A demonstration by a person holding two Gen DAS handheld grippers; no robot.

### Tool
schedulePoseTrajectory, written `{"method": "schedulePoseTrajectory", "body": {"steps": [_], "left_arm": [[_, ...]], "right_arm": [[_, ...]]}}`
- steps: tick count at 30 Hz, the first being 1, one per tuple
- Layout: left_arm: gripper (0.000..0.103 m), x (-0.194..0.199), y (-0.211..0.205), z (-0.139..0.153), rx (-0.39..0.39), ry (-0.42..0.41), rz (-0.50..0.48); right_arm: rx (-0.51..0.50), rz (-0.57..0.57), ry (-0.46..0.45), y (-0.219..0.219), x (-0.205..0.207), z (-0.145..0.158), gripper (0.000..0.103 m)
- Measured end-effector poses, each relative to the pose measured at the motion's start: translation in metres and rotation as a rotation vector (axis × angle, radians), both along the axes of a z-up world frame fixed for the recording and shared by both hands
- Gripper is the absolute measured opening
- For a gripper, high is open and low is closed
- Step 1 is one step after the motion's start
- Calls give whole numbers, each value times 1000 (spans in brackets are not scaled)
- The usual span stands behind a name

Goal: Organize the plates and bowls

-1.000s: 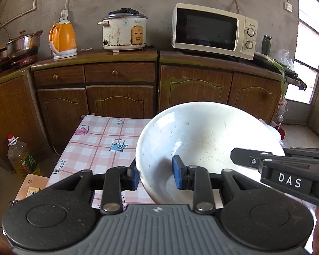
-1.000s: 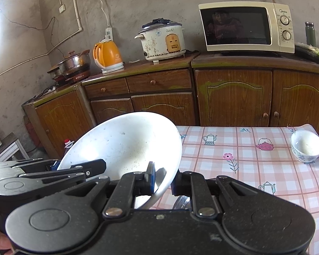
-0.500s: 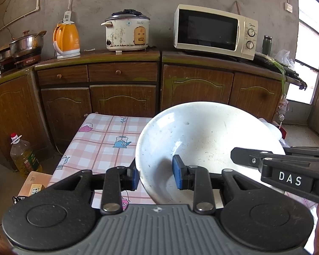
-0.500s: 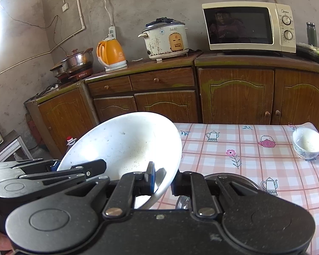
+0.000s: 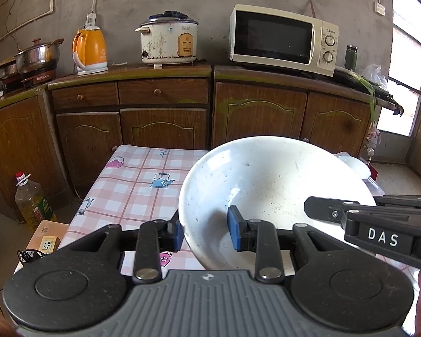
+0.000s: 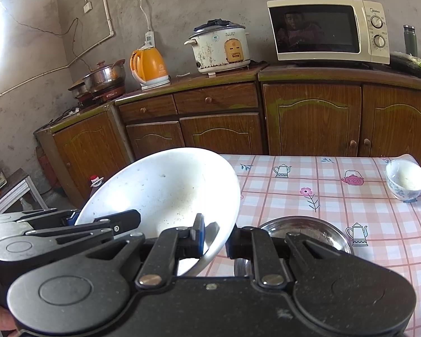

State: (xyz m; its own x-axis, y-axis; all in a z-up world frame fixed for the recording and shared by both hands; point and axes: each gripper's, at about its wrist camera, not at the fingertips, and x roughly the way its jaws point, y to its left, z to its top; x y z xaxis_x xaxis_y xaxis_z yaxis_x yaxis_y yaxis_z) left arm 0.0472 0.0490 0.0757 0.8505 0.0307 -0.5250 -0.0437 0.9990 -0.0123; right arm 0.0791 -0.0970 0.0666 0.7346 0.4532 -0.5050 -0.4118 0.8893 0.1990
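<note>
1. The large white bowl (image 5: 269, 191) is lifted clear of the table (image 6: 336, 196), tilted, with its rim caught on two sides. The left gripper (image 5: 206, 231) clamps the wall nearest it, one blue pad outside and one inside; the right gripper (image 6: 216, 238) pinches the opposite rim edge, jaws nearly together on the thin wall.

2. Step in hand, as I judge it: carrying this bowl toward a stack. The steel bowl (image 6: 306, 233) lies on the cloth just ahead of the right gripper and slightly to its right, so nesting there looks likely.

3. The next move calls for levelling the bowl, both hands travelling together so neither pad slips, then lowering it before either grip lets go.

4. Further out, the small patterned bowl (image 6: 407, 181) stands well ahead of the right gripper, near the table's far right corner.

5. Count of bowls: three in all, one white and held, one steel, one small and patterned. No flat plate is clearly visible; a pale dish edge shows beyond the held bowl in the left view, but I cannot tell what it is.

6. Grippers: two, both clenched on the same bowl.
</note>
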Motion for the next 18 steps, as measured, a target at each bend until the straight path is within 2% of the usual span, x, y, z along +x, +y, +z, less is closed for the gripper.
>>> {"method": "schedulePoseTrajectory", "body": {"steps": [18], "left_arm": [[30, -16, -7, -7, -16, -7, -6]], "right_arm": [[-1, -5, -4, -7, -16, -7, 20]]}}
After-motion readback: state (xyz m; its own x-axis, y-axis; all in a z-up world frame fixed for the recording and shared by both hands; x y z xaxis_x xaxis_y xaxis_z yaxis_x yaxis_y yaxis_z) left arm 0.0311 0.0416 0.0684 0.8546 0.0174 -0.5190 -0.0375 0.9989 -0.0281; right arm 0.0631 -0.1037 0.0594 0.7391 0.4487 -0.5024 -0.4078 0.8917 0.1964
